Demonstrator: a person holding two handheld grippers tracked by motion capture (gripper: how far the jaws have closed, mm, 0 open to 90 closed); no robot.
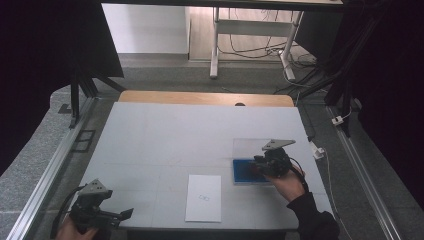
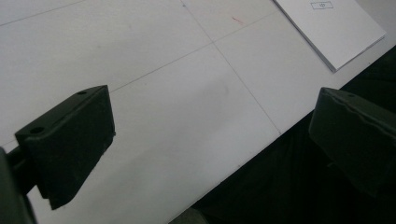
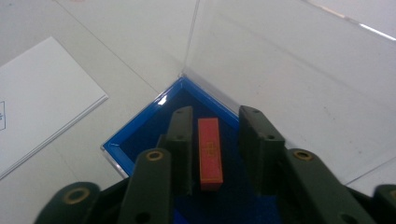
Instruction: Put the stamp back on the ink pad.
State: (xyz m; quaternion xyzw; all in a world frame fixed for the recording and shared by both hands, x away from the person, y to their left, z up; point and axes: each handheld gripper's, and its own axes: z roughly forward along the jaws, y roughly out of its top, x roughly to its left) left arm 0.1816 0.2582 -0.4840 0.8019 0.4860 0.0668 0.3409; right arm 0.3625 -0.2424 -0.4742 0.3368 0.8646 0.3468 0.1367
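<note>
The right gripper is reaching into the blue tray of a clear case, seen at the lower right of the high view, where the tray is lying flat on the worktop and the clear lid is standing open behind it. In the right gripper view a red block is lying lengthwise in the tray, at the centre of the frame, between the two fingers. The fingers are standing released, one on each long side of the block with a gap showing on both; whether they are touching it cannot be told, but no grasp appears made. This alignment, long axis of the block parallel to the fingers, suggests the hand is setting up to pinch the block across its narrow width. The lid is hinged back, presumably to leave the tray open from above. The right hand is coming in from the lower right edge of the high view. The left gripper is being held at the lower left of that view, near the front edge of the worktop, well apart from the tray. In the left gripper view its fingers are spread wide and holding nothing, so it is judged idle. A white booklet is lying flat at the lower centre of the high view, between the two grippers, untouched.
</note>
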